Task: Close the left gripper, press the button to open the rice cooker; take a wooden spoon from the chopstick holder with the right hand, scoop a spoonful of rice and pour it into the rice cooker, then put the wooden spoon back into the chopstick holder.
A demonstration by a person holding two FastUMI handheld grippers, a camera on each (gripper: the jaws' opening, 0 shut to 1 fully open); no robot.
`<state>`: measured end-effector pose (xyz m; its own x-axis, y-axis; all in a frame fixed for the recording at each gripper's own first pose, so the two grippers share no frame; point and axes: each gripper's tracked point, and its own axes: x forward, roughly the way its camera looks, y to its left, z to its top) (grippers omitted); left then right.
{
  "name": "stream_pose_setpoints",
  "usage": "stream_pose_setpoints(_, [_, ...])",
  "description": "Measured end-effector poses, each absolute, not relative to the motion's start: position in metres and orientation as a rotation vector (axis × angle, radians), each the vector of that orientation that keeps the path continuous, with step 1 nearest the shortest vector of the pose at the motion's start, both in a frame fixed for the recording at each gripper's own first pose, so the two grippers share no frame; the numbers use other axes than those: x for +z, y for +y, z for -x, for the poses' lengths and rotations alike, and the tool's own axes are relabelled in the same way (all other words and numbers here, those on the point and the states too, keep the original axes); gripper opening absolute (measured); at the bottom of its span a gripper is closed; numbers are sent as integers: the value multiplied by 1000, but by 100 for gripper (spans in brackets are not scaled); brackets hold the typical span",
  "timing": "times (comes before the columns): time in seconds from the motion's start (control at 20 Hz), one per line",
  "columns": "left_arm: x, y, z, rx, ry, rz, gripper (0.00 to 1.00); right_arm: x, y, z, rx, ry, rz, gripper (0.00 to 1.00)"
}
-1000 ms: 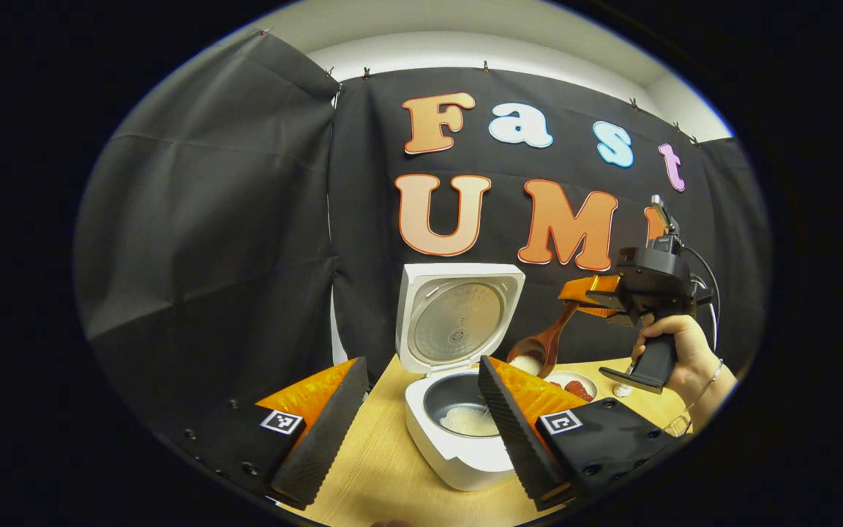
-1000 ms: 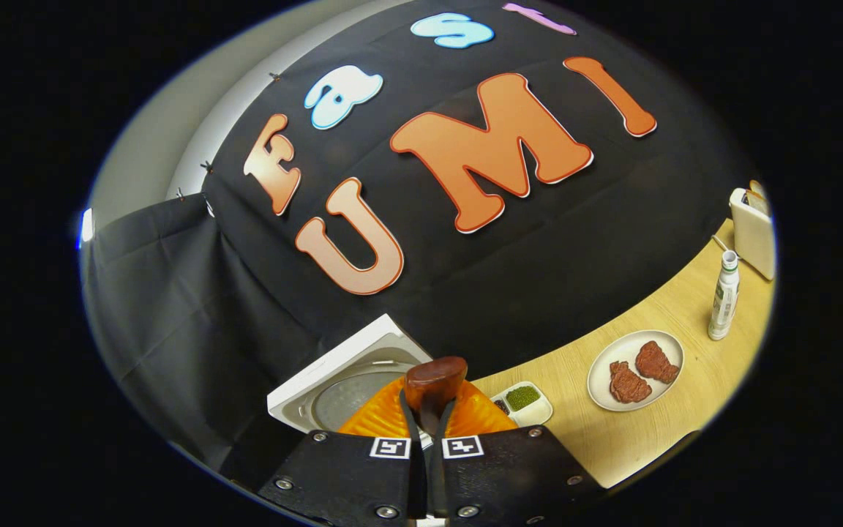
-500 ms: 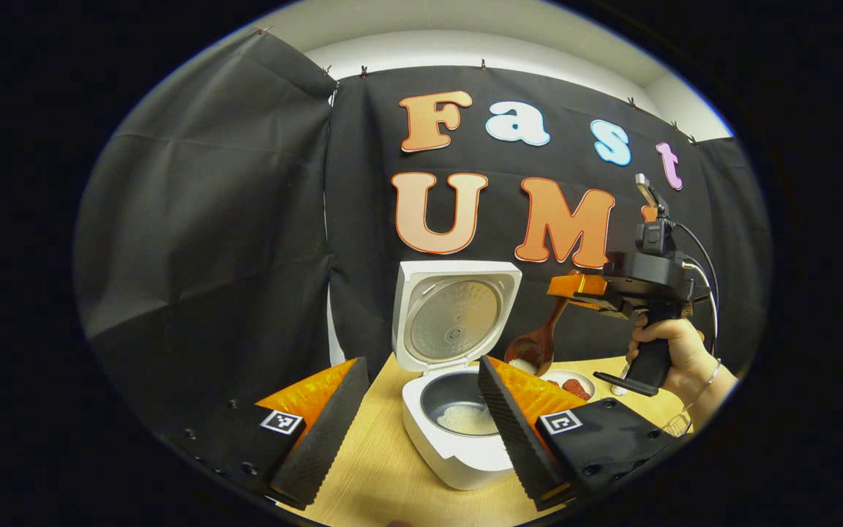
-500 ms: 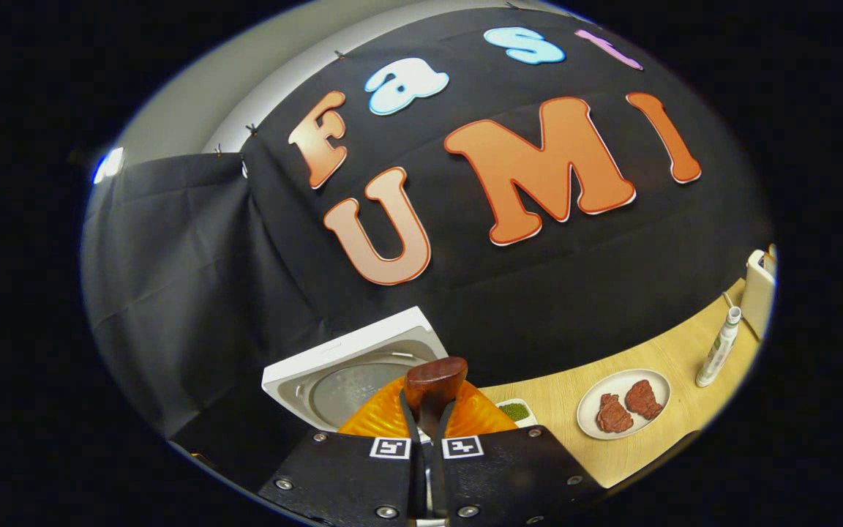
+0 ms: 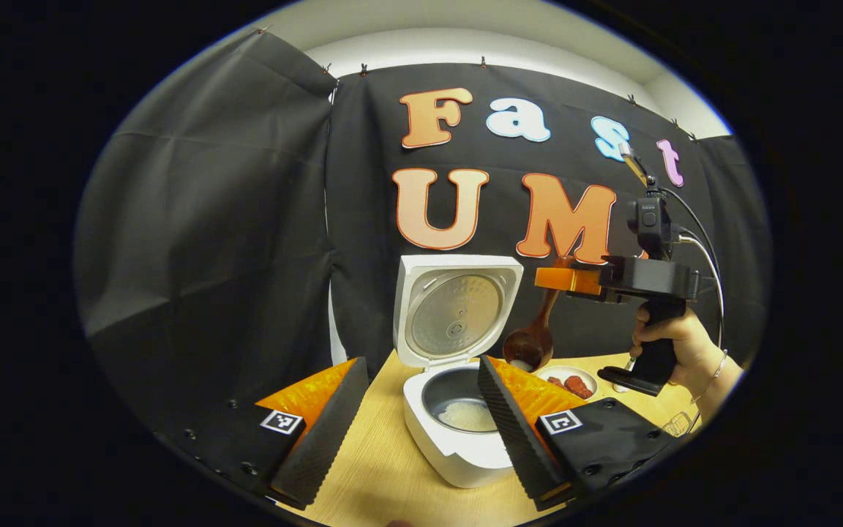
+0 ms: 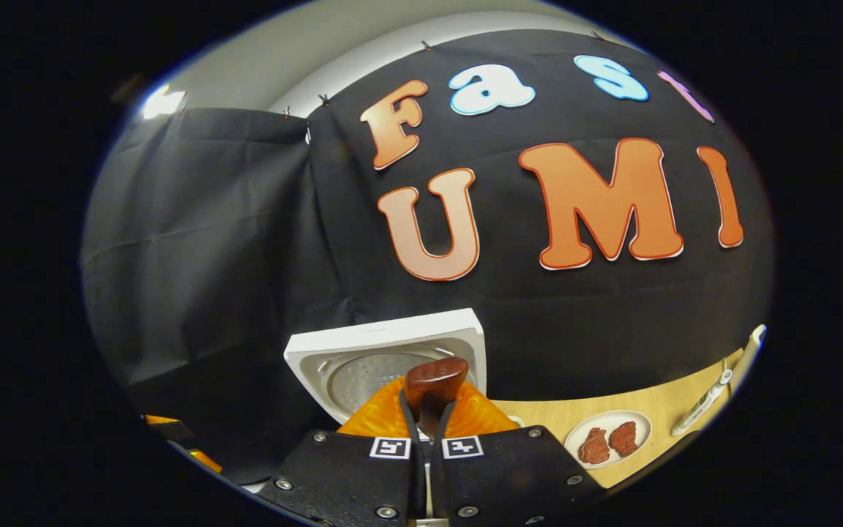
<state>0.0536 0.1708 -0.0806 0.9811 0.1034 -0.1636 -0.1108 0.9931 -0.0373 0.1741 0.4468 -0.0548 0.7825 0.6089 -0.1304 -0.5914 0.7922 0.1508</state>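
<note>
The white rice cooker stands on the wooden table with its lid upright and a little white rice in the dark pot. My left gripper is open, its fingers framing the cooker from the near side. To the right and higher, a hand holds my right gripper level. It is shut on the handle of the wooden spoon, which hangs bowl-down over the pot's right rim with a few grains in it. In the right gripper view the spoon's handle end sticks up between my shut right gripper, above the cooker lid.
A white plate with red-brown meat pieces sits on the table right of the cooker. The plate and a slim white bottle lie at the lower right of the right gripper view. Black cloth walls close the back and left.
The right gripper has risen and levelled out. The spoon has swung from slanted to nearly vertical, its bowl tipping down over the pot, with less rice showing in it. The left gripper has stayed put.
</note>
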Motion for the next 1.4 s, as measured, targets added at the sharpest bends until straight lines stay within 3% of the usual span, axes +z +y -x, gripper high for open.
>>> stream_pose_setpoints(0.5, [-80,170,-45,118,163,36,100,-54,458,-155,745,95,66,1])
stream_pose_setpoints(0.7, [-77,168,-37,125,159,40,100,-56,451,-150,750,126,9,1])
stream_pose_setpoints(0.95, [-70,162,-28,125,145,47,100,-47,411,-151,708,170,-124,1])
stream_pose_setpoints(1.4, [-61,134,-18,96,120,32,100,-42,279,-148,522,188,-241,2])
